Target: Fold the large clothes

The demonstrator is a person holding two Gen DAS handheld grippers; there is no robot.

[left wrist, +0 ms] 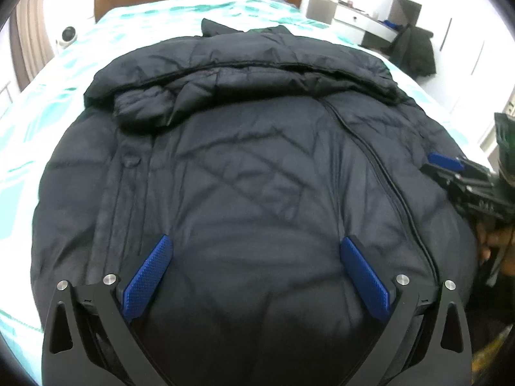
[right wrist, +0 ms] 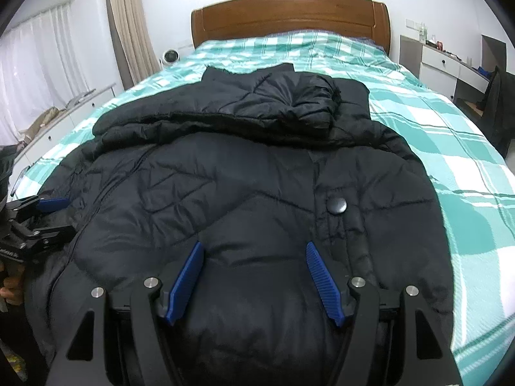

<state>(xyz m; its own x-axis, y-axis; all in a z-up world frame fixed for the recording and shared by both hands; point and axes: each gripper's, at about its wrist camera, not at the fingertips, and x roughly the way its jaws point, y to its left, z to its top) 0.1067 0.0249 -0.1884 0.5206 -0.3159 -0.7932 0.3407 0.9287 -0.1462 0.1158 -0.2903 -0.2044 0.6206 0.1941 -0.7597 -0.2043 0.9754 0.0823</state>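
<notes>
A large black quilted puffer jacket lies flat on the bed, its sleeves folded across the upper part; it also shows in the right wrist view. My left gripper is open with its blue pads just above the jacket's near hem, holding nothing. My right gripper is open too, over the near hem beside a round snap button. Each gripper shows at the edge of the other's view: the right one and the left one.
The bed has a teal and white checked cover and a brown wooden headboard. A white desk with a dark garment on a chair stands at the right. Curtains and a low cabinet are at the left.
</notes>
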